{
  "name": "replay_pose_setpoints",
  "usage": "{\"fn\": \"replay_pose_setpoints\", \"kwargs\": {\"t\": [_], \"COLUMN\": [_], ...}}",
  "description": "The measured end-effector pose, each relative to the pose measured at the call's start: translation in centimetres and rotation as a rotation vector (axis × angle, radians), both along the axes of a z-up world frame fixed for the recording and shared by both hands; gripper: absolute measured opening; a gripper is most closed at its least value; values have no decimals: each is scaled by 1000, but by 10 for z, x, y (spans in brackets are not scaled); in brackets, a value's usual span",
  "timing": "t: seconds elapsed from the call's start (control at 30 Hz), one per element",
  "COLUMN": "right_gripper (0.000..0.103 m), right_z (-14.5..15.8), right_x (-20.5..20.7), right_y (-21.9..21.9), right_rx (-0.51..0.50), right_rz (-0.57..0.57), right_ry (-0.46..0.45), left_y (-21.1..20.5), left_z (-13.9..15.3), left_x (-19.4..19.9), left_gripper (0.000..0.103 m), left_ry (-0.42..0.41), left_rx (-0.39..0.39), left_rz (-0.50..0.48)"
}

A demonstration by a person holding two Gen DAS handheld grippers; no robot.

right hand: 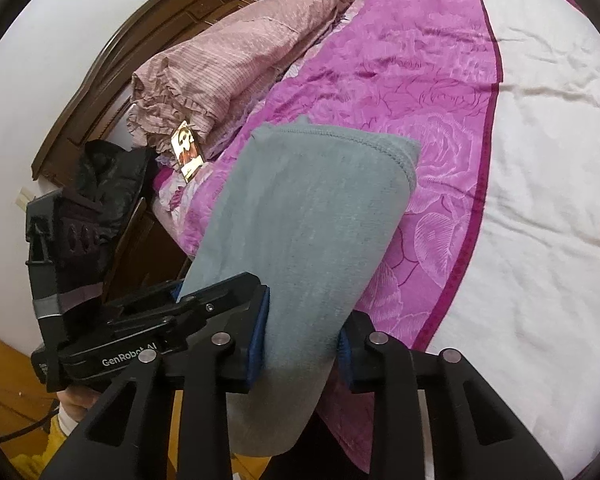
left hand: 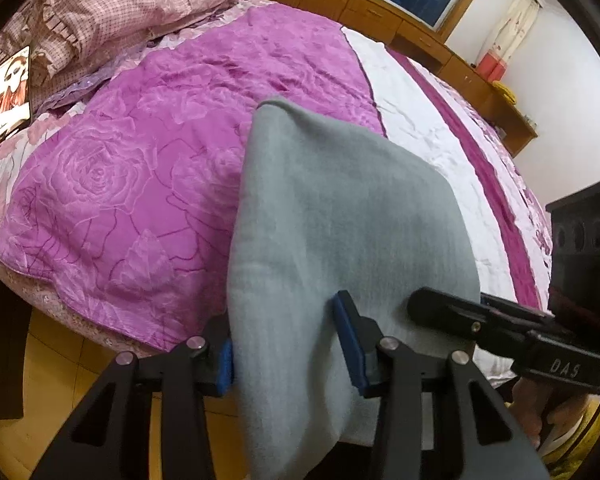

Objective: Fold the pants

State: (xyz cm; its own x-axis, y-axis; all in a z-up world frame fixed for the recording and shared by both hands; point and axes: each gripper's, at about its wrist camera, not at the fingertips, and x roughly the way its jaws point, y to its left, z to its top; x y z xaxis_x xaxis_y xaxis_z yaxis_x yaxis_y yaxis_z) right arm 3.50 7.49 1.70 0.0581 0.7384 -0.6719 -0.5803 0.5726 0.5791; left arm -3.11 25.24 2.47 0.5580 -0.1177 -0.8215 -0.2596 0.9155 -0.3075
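Nearest the left wrist camera, the left gripper (left hand: 288,344) straddles the near end of the grey pants (left hand: 340,220), blue pads on either side of the bunched cloth; the fabric sits between them, though whether the pads pinch it fully is hard to tell. The pants run from here up and away over the magenta quilt (left hand: 120,200) of the bed, their far end folded and lying on the quilt. This view also shows the right gripper (left hand: 428,304) coming in from the side at the same edge, and a phone (left hand: 12,92) by the pillows. In the right wrist view, the right gripper (right hand: 304,344) is clamped on the near end of the pants (right hand: 312,208), its pads pressed into the cloth. Only here does the stitched hem at the far end show. I judge this the lift-and-carry of a fold: next, both ends should travel together toward the far hem, kept level, before letting go.
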Motion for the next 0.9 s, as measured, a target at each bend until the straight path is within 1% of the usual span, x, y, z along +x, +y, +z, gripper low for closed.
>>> {"fn": "replay_pose_setpoints", "kwargs": {"t": [0.07, 0.13, 0.23, 0.3, 0.37, 0.43, 0.57, 0.67, 0.7, 0.73, 0.77, 0.83, 0.9], "right_gripper": [22, 23, 27, 28, 30, 31, 33, 33, 33, 31, 28, 25, 23], "right_z": [2, -1, -13, -20, -25, -30, -40, -43, -42, -40, -36, -27, -17], "right_x": [0, 3, 8, 13, 17, 18, 16, 15, 15, 15, 15, 11, 6], "right_y": [-2, -1, -5, -10, -15, -16, -10, -7, -6, -6, -7, -8, -10], "right_rx": [-3, -26, -52, -48, -36, -29, -39, -30, -29, -27, -18, 0, 6], "right_rz": [-1, 0, -34, -69, -81, -81, -60, -61, -60, -56, -48, -28, -15], "right_ry": [-1, 16, 77, 119, 148, 161, 145, 133, 134, 134, 125, 92, 52], "left_y": [-2, 0, 2, 4, 7, 12, 21, 21, 21, 21, 22, 22, 18], "left_z": [-2, -5, -9, -7, -5, -7, -22, -24, -23, -22, -20, -14, -7], "left_x": [4, 8, 12, 13, 16, 20, 31, 32, 31, 29, 27, 23, 19], "left_gripper": [45, 46, 46, 45, 45, 46, 48, 49, 46, 38, 36, 32, 30], "left_ry": [7, 14, 16, 1, -13, -10, 21, 9, 1, -8, -20, -33, -44], "left_rx": [-3, 3, 13, 15, 33, 23, -64, -69, -75, -87, -103, -112, -115], "left_rz": [0, -1, -2, -3, 1, -4, -25, -27, -25, -23, -17, -9, -1]}}
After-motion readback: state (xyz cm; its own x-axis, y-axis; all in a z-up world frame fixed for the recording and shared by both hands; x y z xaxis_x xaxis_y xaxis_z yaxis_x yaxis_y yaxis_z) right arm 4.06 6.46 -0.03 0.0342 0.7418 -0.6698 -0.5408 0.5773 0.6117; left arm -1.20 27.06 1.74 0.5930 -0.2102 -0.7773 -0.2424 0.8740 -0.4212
